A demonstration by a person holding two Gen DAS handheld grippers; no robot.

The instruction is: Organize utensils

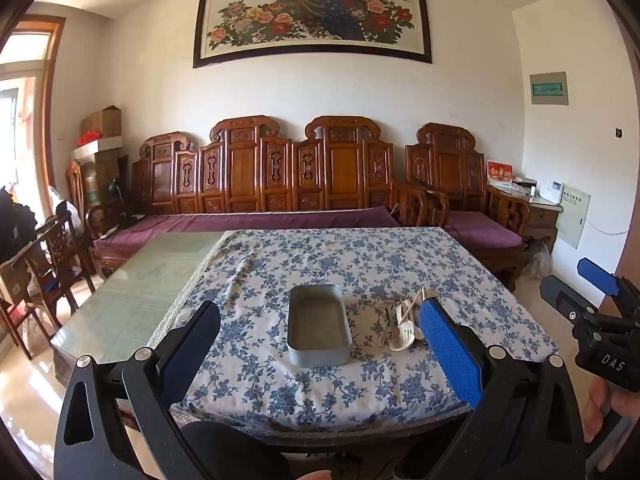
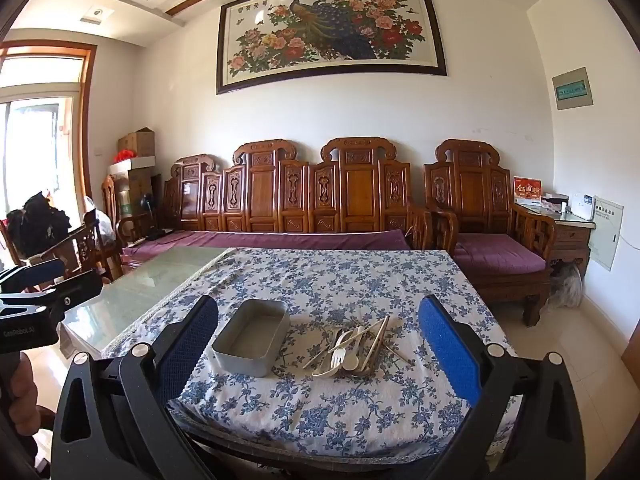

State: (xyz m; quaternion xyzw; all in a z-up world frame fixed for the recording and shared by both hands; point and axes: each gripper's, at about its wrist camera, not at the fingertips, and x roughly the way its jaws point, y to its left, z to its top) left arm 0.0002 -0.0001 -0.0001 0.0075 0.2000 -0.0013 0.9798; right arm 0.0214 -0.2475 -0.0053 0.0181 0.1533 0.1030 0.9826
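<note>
An empty grey metal tin [image 1: 319, 324] [image 2: 252, 336] sits on the blue-flowered tablecloth [image 1: 340, 264] [image 2: 340, 280]. Just right of it lies a loose heap of utensils [image 1: 402, 322] [image 2: 352, 348]: white plastic spoons and a fork, metal pieces and chopsticks. My left gripper [image 1: 320, 344] hovers open before the table's near edge, nothing between its fingers, the tin framed between them. My right gripper [image 2: 318, 344] hangs open as well, held back from the heap with nothing in it. Each gripper shows at the edge of the other's view: the right gripper [image 1: 592, 288], the left gripper [image 2: 52, 280].
The cloth covers the right part of a glass-topped table [image 1: 132, 296] [image 2: 152, 280]. A carved wooden sofa with purple cushions [image 1: 260, 220] [image 2: 280, 238] stands behind it, wooden chairs [image 1: 52, 264] at the left, a side cabinet [image 2: 568, 236] at the right.
</note>
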